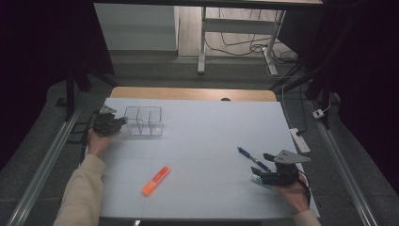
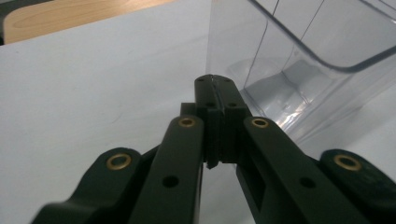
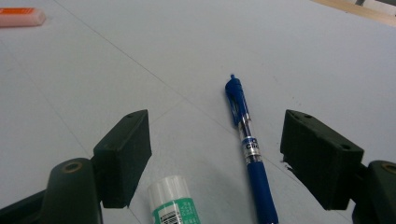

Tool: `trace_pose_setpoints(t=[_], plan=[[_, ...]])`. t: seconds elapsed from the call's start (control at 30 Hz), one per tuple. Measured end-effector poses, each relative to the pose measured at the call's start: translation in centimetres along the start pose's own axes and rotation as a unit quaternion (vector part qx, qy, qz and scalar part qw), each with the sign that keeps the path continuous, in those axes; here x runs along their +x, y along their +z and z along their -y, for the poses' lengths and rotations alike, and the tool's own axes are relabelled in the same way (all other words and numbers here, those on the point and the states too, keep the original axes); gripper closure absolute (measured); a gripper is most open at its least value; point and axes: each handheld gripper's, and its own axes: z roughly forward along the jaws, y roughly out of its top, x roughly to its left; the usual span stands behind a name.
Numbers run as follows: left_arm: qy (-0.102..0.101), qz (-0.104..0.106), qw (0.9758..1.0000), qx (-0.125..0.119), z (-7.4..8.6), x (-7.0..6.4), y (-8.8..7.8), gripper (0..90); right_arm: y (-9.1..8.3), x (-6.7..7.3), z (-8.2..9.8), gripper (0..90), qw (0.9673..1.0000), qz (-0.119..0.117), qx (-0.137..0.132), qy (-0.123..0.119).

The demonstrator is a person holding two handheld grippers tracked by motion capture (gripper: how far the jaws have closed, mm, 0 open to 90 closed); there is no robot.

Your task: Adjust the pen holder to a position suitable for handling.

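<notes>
A clear plastic organizer box with dividers stands at the far left of the white mat. My left gripper is shut with nothing in it, its tips right beside the box's left wall. In the left gripper view the closed jaws meet just in front of the box. My right gripper stands open low at the near right. Between its jaws lie a blue pen and a white and green glue stick, neither one gripped. The pen lies aslant. An orange highlighter rests near the front centre.
The white mat covers a wooden table. A white power strip lies off the mat's right edge. Metal rails run along both sides. The orange highlighter sits at the top left of the right gripper view.
</notes>
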Motion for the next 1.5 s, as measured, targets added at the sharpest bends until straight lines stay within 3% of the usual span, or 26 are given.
trace_pose_setpoints(t=[0.13,0.43,1.5], plan=[[0.016,-0.002,0.9999,0.004,-0.4,-0.7,0.3,89.2,0.0,0.0,0.0,24.1,1.0,0.003,0.004,-0.001],[0.026,0.015,0.9995,0.013,-0.7,-1.6,0.7,89.2,0.0,0.0,0.0,24.1,1.0,0.0,0.004,-0.001],[0.078,0.037,0.9957,0.034,-2.1,-5.6,2.5,89.2,0.2,0.0,0.0,24.1,1.0,-0.001,0.007,-0.002]])
